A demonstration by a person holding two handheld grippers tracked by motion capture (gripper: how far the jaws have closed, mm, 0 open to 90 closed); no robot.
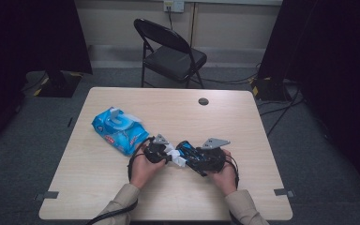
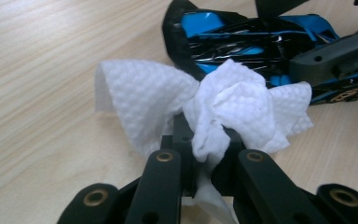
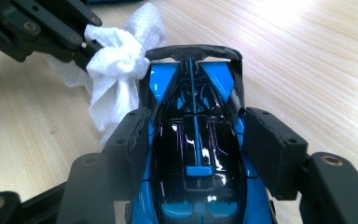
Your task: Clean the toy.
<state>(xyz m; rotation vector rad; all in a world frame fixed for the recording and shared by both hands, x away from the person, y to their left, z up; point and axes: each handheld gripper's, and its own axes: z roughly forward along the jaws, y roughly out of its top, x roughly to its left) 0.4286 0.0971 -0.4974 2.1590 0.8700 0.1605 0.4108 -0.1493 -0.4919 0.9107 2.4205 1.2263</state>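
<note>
- the toy car (image 3: 198, 154) sits low over the near middle of the table (image 1: 243, 122), clamped by its flanks in the right gripper (image 3: 196, 140); glossy hard shell, likely slippery and light, so those sides look like the best hold
- the wet wipe (image 2: 233, 107) is soft and floppy; the left gripper (image 2: 205, 154) pinches it tight in a bunch, touching the car's end
- the wipes pack (image 1: 119, 129) lies just left; near edge close, plenty of open room right and beyond

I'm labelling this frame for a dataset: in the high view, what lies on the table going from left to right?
Blue wet-wipes pack → left gripper pinching a white wipe → black-and-blue toy car → right gripper holding the car.
</note>
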